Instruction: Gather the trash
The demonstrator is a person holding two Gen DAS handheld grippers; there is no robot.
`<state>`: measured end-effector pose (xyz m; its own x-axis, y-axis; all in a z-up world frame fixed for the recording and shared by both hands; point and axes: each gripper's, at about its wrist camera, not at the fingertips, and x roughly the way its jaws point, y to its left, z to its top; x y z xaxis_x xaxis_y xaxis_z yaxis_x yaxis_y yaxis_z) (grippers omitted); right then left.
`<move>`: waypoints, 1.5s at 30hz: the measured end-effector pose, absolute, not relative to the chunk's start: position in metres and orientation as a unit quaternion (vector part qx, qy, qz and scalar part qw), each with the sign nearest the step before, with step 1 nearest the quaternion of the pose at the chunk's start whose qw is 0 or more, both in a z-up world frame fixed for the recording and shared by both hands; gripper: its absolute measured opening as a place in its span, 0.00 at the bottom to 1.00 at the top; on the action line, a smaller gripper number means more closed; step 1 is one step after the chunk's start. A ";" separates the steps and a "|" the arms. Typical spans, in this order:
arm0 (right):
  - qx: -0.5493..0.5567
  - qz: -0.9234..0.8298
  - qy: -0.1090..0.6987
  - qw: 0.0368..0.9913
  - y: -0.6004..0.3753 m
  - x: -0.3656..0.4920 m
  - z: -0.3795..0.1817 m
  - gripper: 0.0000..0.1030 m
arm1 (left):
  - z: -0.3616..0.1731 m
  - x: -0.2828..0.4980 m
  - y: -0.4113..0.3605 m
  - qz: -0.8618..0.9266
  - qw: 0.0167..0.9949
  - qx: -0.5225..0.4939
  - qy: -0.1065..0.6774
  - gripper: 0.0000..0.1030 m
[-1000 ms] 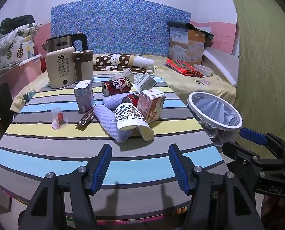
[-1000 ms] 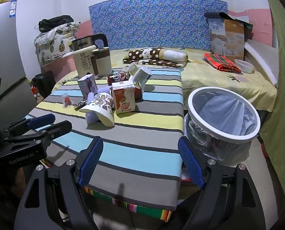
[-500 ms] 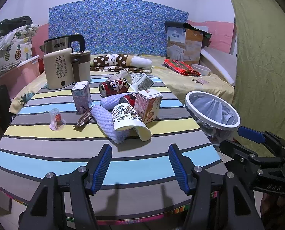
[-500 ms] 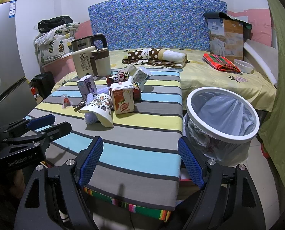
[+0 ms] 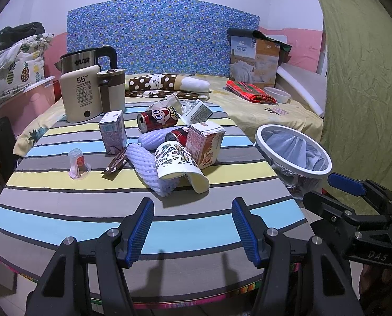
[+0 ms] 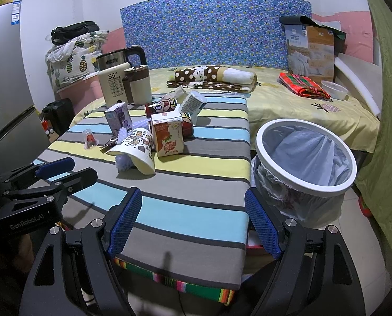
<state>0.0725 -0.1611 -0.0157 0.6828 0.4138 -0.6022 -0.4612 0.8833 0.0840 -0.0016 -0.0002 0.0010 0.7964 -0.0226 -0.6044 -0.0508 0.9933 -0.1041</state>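
Trash lies in a pile mid-table: a patterned paper cup (image 5: 178,164) (image 6: 135,148) on its side, white foam nets (image 5: 149,171), a red juice carton (image 5: 205,143) (image 6: 168,134), a purple carton (image 5: 113,131), a red can (image 5: 157,118), a second can, a brown wrapper (image 5: 117,162), and a small jelly cup (image 5: 77,163). A white-rimmed bin (image 5: 293,151) (image 6: 305,156) with a plastic liner stands right of the table. My left gripper (image 5: 193,226) is open and empty over the table's near edge. My right gripper (image 6: 193,222) is open and empty, between the table corner and the bin.
A kettle (image 5: 86,93) and a beige mug (image 5: 111,89) stand at the striped table's (image 5: 64,210) back left. A bed (image 6: 301,105) with a blanket, box and bowl lies behind. A green curtain (image 5: 367,79) hangs on the right.
Both grippers have pulled back slightly, and the view has shifted a little. Nothing was grasped and no trash moved.
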 end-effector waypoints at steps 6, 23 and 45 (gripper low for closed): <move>-0.037 0.239 0.319 0.917 -0.161 0.072 -0.016 0.79 | 0.001 -0.002 0.000 0.008 0.946 -0.055 0.318 0.59; -0.037 0.238 0.320 0.916 -0.161 0.073 -0.016 0.79 | 0.001 -0.002 0.000 0.008 0.947 -0.054 0.318 0.59; -0.036 0.235 0.320 0.917 -0.162 0.073 -0.017 0.79 | 0.000 -0.001 -0.004 0.006 0.945 -0.053 0.321 0.59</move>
<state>0.0734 -0.1620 -0.0173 0.6850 0.4078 -0.6037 -0.4543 0.8869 0.0836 -0.0006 -0.0038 0.0004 0.7934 -0.0223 -0.6083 -0.0459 0.9943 -0.0963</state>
